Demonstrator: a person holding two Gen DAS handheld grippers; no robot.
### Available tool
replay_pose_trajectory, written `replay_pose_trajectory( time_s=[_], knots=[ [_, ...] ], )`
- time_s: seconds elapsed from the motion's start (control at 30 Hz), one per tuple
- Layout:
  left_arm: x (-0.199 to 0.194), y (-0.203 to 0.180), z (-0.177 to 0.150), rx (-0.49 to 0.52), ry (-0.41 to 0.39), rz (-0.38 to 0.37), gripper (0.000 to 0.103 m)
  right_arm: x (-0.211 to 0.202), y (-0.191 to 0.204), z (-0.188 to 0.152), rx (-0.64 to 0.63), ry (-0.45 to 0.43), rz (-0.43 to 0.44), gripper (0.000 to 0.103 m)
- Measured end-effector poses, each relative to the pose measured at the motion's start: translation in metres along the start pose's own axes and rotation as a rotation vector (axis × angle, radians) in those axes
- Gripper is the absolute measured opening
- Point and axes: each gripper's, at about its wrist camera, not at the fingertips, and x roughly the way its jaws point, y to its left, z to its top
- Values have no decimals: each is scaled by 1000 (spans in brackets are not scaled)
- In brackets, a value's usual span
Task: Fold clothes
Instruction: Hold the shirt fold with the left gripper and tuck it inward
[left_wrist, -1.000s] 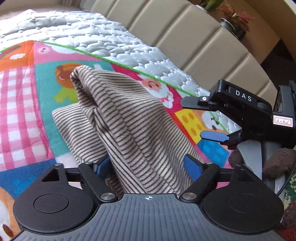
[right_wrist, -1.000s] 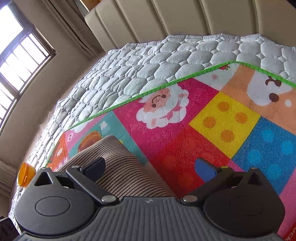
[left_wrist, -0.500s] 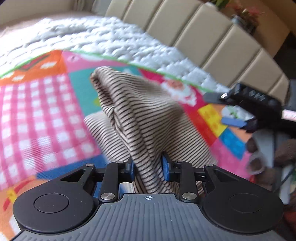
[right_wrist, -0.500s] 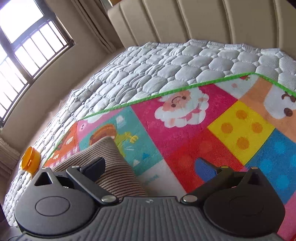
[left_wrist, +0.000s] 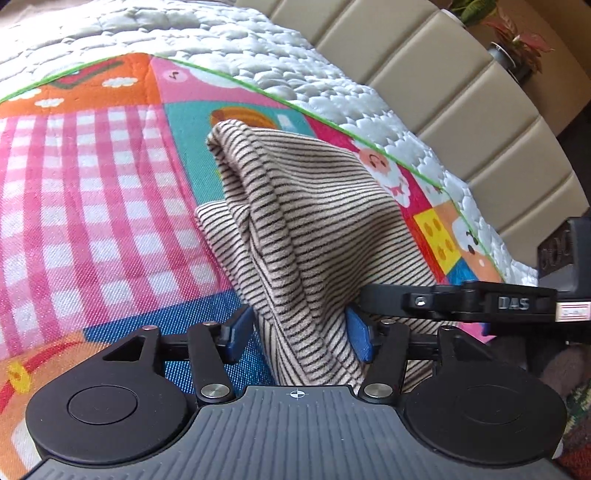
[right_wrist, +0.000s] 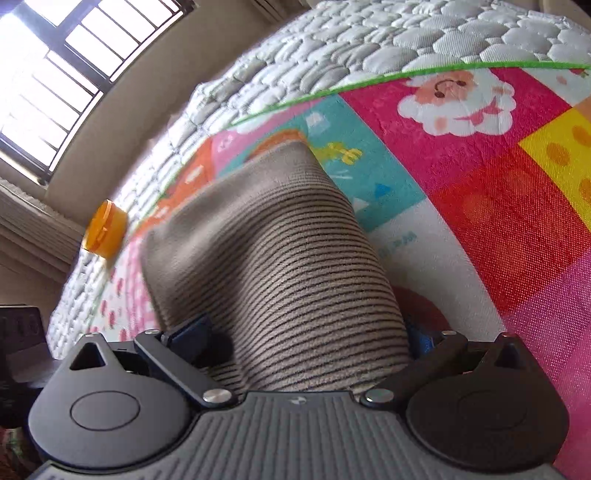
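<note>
A beige garment with thin black stripes (left_wrist: 306, 221) lies bunched on a colourful play mat (left_wrist: 92, 192) on the bed. My left gripper (left_wrist: 300, 330) has its blue pads apart, and the cloth's near end passes between them. My right gripper (right_wrist: 306, 332) is open, with the same striped cloth (right_wrist: 280, 251) lying between its fingers. The right gripper also shows in the left wrist view (left_wrist: 461, 302), reaching in from the right against the cloth.
A white quilted bedspread (left_wrist: 258, 55) lies beyond the mat, with a beige padded headboard (left_wrist: 461, 92) behind. An orange round lid (right_wrist: 103, 229) sits on the quilt by the window side. A potted plant (left_wrist: 517, 40) stands behind the headboard.
My left gripper, shut on the cloth half a second ago, now has its pads apart. My right gripper has moved in over the striped cloth, which now fills the space between its fingers.
</note>
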Motion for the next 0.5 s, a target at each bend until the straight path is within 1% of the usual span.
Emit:
replay_pose_trajectory(
  time_s=[0.03,0.07,0.13,0.2,0.23,0.33,0.37,0.5],
  knots=[
    [-2,0,0,4,-6,7,60,-5,1,1,8,-12,28,103],
    [-3,1,1,3,-11,11,61,-8,1,2,18,-13,36,103],
    [-4,4,1,-12,-12,13,65,-3,0,3,24,10,-13,103],
    [-1,5,1,-15,-5,11,70,7,-3,1,5,45,-100,103],
    [1,3,1,-10,-3,10,70,9,-3,1,-6,47,-121,103],
    [4,-1,1,5,-1,12,73,10,-2,3,-38,31,-156,103],
    [5,-1,1,10,-2,18,75,11,-1,3,-48,25,-168,103],
    [5,5,1,-21,6,8,78,13,0,5,-89,4,-215,103]
  ],
)
